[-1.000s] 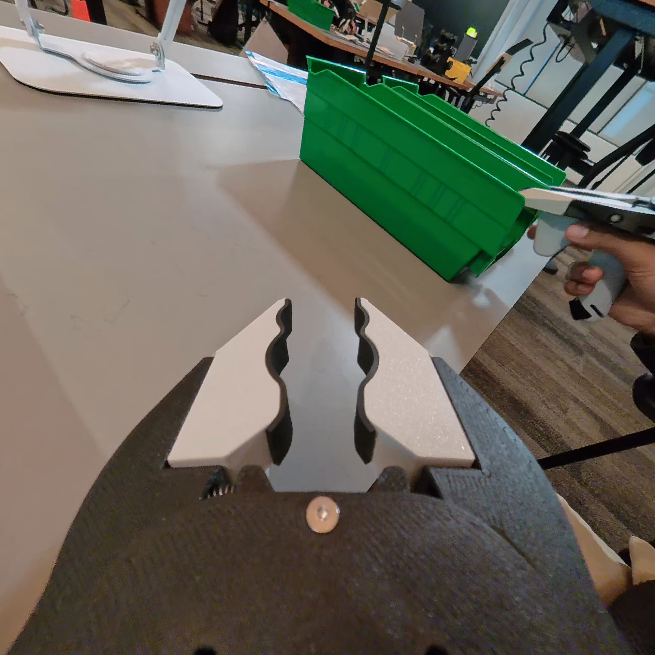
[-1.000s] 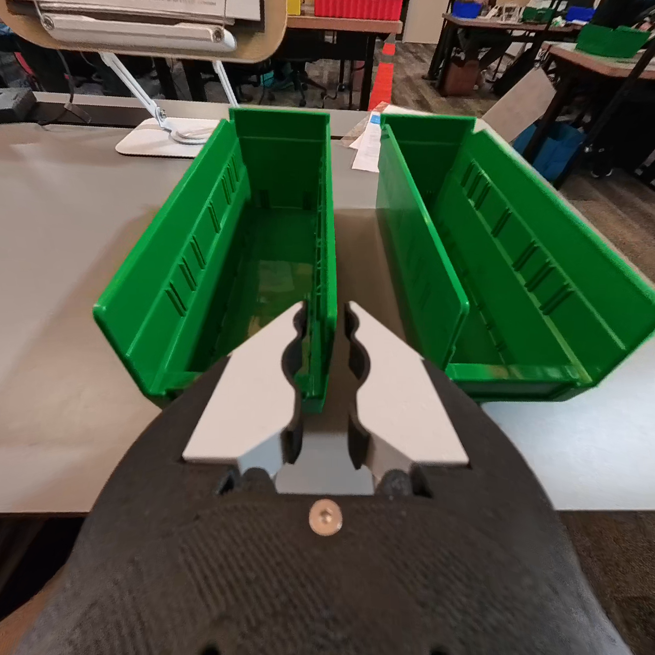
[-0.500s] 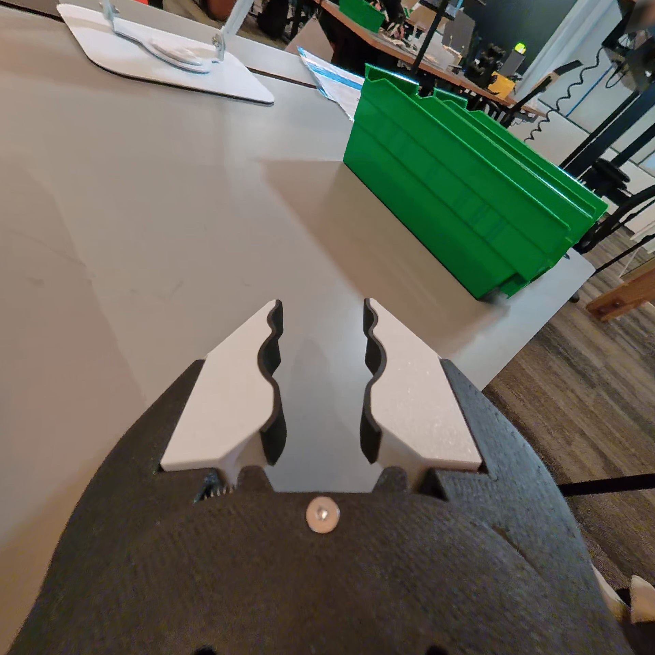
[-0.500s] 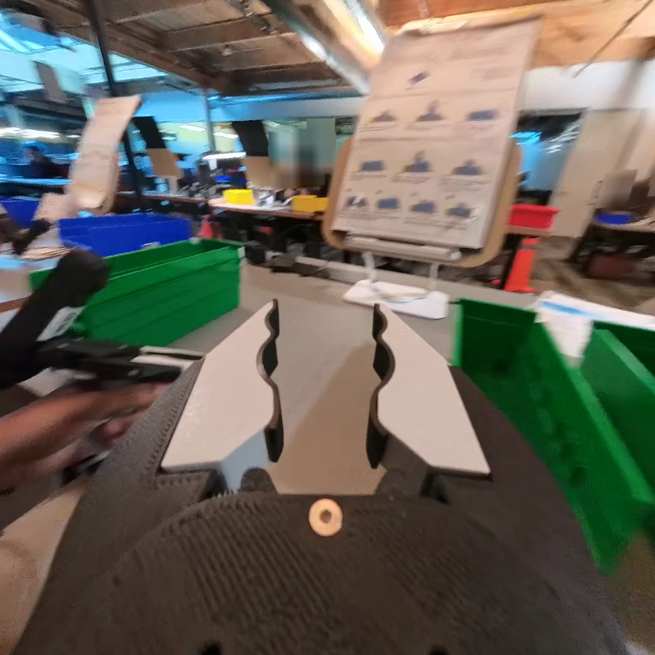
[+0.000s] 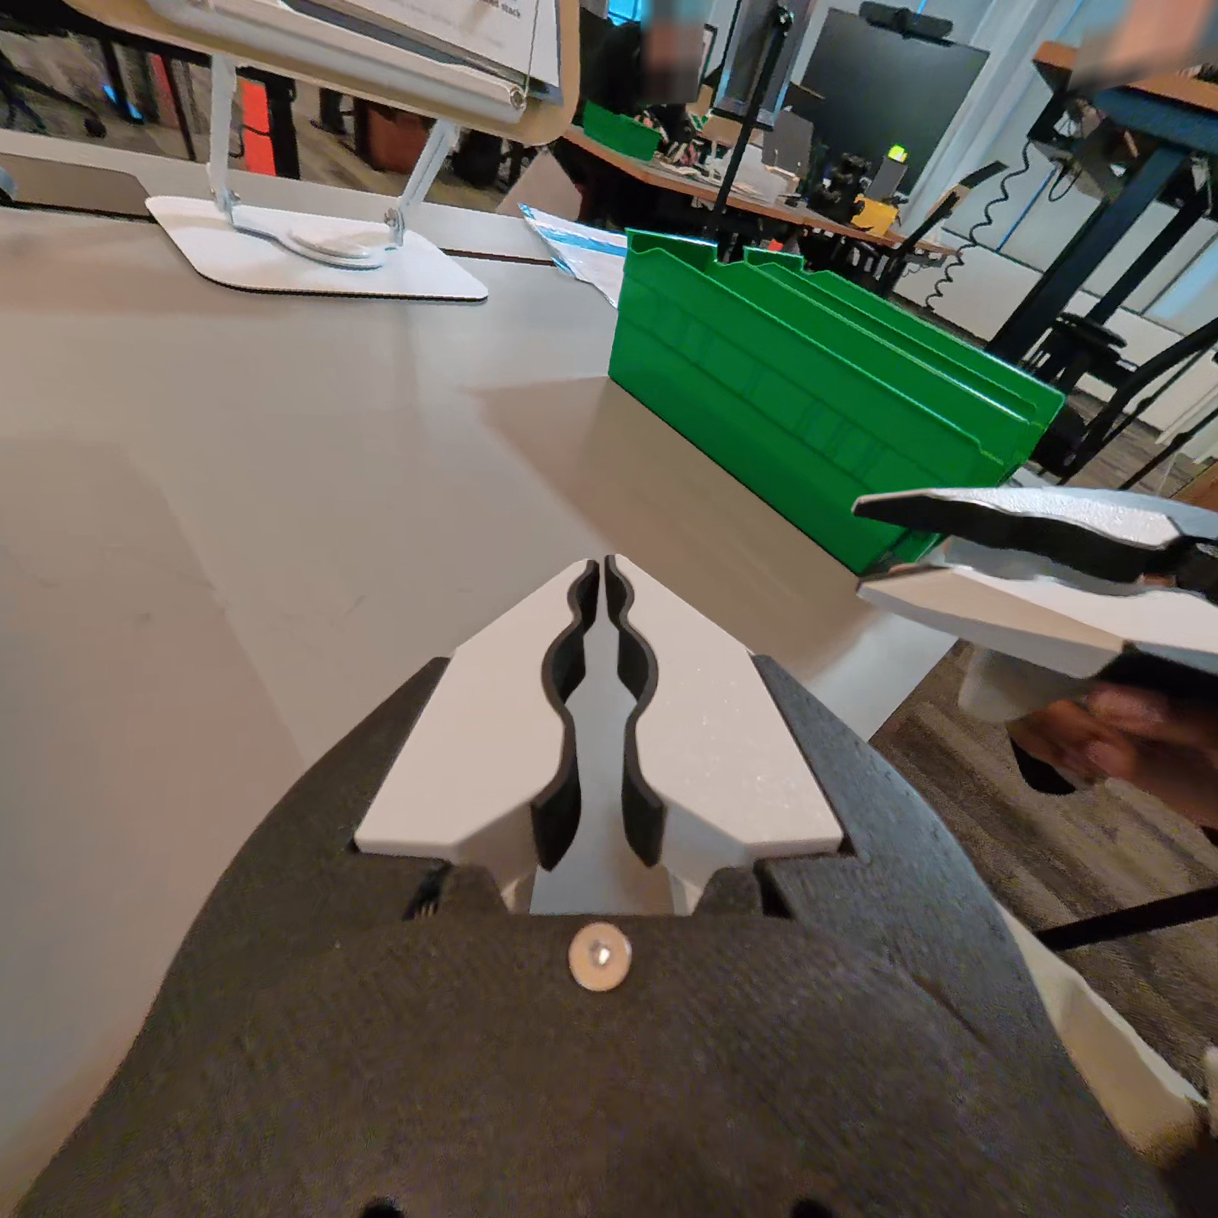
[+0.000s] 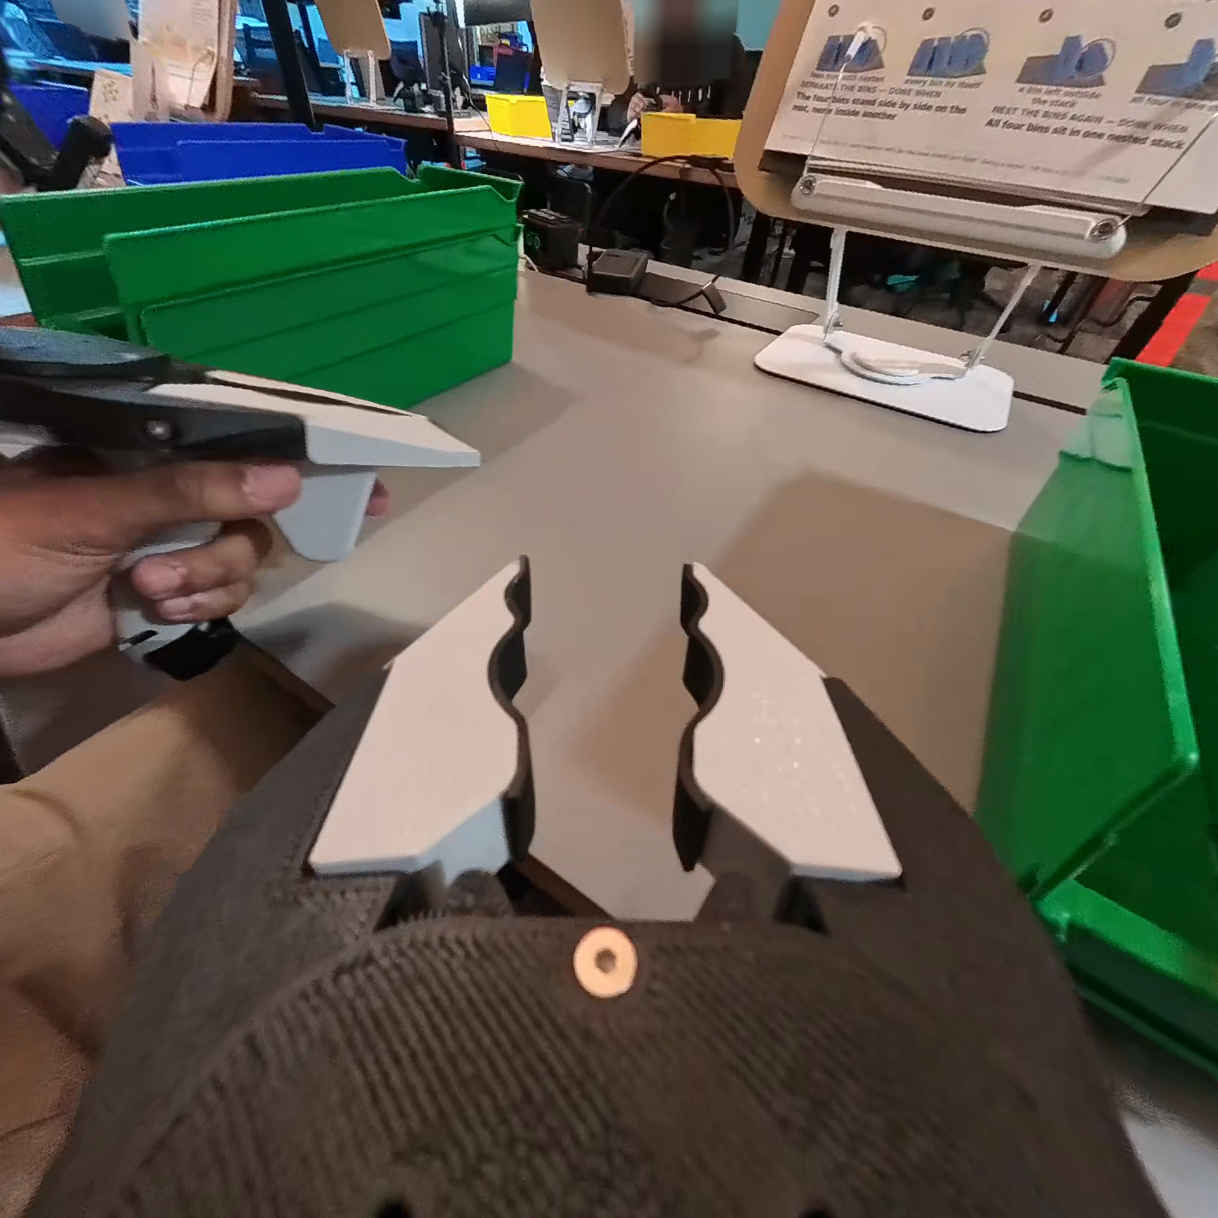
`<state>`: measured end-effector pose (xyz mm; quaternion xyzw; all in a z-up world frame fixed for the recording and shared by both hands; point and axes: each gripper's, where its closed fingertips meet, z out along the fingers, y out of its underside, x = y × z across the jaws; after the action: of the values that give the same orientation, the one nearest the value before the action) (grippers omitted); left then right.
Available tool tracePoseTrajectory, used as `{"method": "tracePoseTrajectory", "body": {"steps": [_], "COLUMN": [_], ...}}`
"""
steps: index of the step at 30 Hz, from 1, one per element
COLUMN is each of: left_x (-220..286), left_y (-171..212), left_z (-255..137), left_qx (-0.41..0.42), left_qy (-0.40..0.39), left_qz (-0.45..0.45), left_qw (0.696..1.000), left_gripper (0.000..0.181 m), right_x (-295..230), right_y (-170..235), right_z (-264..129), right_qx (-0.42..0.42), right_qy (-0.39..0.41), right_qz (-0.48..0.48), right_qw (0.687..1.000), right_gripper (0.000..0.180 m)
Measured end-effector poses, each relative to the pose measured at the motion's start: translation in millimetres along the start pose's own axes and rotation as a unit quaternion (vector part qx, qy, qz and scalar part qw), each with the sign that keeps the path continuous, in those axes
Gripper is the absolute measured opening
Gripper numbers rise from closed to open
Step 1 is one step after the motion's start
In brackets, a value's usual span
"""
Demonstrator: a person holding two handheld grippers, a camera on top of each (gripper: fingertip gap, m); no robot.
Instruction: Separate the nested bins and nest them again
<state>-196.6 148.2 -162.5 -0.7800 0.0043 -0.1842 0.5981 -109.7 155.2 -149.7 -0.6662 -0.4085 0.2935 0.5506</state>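
**A:** Well, take the white stand base as the marker. What sits left of it?

**B:** Two green bins, side by side and not nested, well off to its left on the grey table. Nearer the camera on that side is the left gripper, carried in a hand; its tips are nearly touching and it holds nothing.

**A:** And right of the base?

**B:** The right gripper hangs in front of the base, over bare table, jaws spread wide and empty. Right of that stands another green bin at the table's near edge. The left wrist view shows a second bin just behind it, the two apart rather than one inside the other.

**A:** How would they handle?

**B:** They're long, narrow, open-topped trays of glossy moulded plastic with ribbed walls and a notched end. I'd judge them light and stiff, a little slick. The thin upper rim of a long wall, or the low end lip, looks like the place to pinch; held at one end, such a long bin would probably tip.

**A:** So the separating looks done?

**B:** It seems so; nesting remains.
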Motion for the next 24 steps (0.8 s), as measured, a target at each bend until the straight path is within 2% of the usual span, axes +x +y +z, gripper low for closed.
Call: {"method": "tracePoseTrajectory", "body": {"steps": [2,7,10,14,17,21,24], "left_x": [3.5,39.7,35.1,-17.3,-81.2,-155.2,-174.8], "left_y": [-0.8,-24.8,-53.5,-96.9,-110.5,-83.6,-56.6], "left_z": [-3.5,-24.9,-50.1,-108.9,-167.1,-221.2,-218.1], "left_qx": [0.004,0.073,0.122,0.194,0.227,0.199,0.157], "left_qy": [0.001,0.096,0.075,-0.061,-0.199,-0.336,-0.323], "left_qz": [0.016,0.010,0.005,0.028,0.024,0.017,-0.023], "left_qw": [1.000,0.993,0.990,0.979,0.953,0.920,0.933], "left_gripper": [0.008,0.062,0.076,0.070,0.065,0.061,0.061], "right_x": [2.6,-5.3,-18.1,-40.1,-54.3,-69.8,-75.3], "right_y": [-1.2,-4.8,-7.3,-7.1,-7.0,-7.8,-8.8], "right_z": [3.6,18.1,28.8,43.9,53.5,62.0,65.4], "right_qx": [0.002,0.004,0.005,-0.004,-0.009,-0.011,-0.009], "right_qy": [-0.002,-0.025,-0.046,-0.084,-0.106,-0.128,-0.131], "right_qz": [0.002,-0.004,-0.021,-0.036,-0.050,-0.064,-0.075], "right_qw": [1.000,1.000,0.999,0.996,0.993,0.990,0.989], "right_gripper": [0.044,0.039,0.038,0.037,0.036,0.035,0.032]}}
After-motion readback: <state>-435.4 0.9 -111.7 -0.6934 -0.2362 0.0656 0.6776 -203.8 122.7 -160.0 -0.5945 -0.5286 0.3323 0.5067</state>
